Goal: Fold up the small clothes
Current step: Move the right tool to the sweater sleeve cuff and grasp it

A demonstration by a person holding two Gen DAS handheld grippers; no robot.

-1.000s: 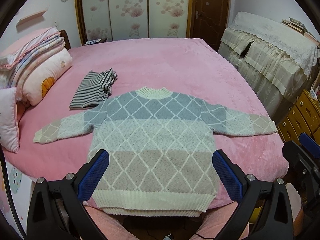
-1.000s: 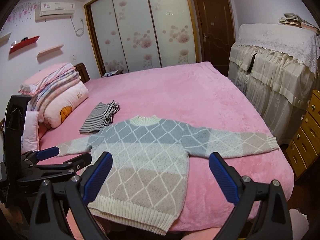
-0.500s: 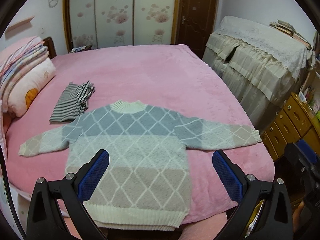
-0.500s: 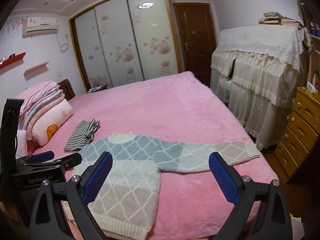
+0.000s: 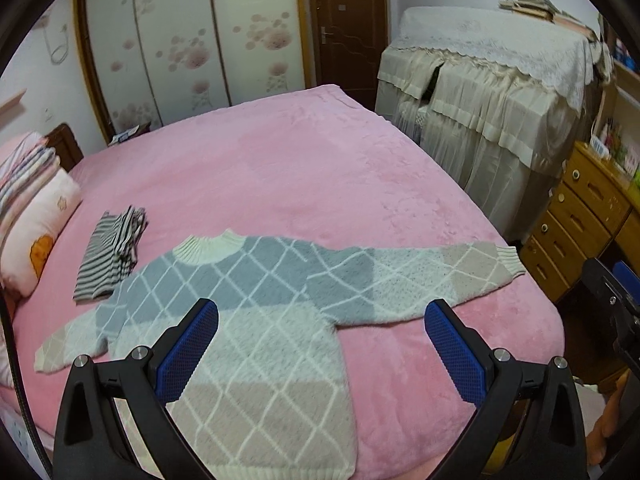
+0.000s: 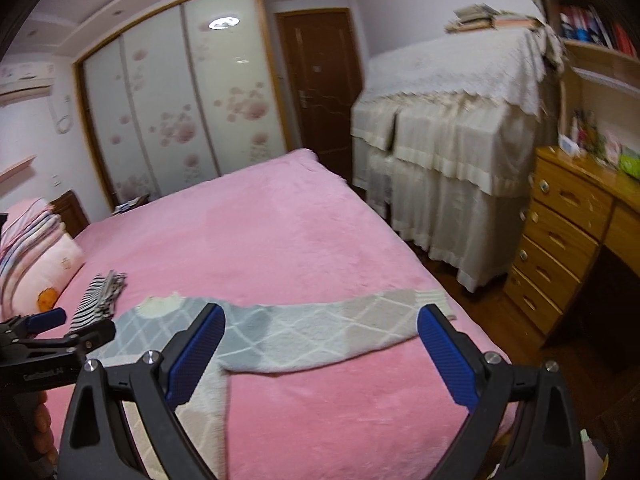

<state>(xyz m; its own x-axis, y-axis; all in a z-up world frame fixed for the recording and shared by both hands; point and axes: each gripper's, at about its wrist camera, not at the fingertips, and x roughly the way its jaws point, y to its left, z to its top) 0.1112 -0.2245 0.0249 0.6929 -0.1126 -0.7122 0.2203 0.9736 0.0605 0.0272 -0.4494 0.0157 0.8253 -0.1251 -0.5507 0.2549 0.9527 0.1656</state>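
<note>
Left wrist view: a diamond-patterned sweater [image 5: 256,320] in grey, pale green and beige bands lies flat, front up, on a pink bed [image 5: 320,168], both sleeves spread wide. The left gripper [image 5: 320,354] hangs above the sweater's lower body with its blue-padded fingers [image 5: 188,352] wide apart, holding nothing; one finger covers part of the knit, and the hem runs off the bottom of the frame. A folded striped garment [image 5: 110,258] sits just beyond the sweater's shoulder, near a pillow [image 5: 38,236] cut off at the edge. At far right, a dark sliver of the right gripper [image 5: 616,304] shows.

Right wrist view: the picture is blurred. The right gripper [image 6: 320,354] floats over the outstretched sleeve [image 6: 340,330], fingers [image 6: 444,356] spread and empty. The cuff is partly hidden behind one fingertip. The left gripper [image 6: 52,332] enters at the left edge, with part of a hand [image 6: 40,424] below it.
</note>
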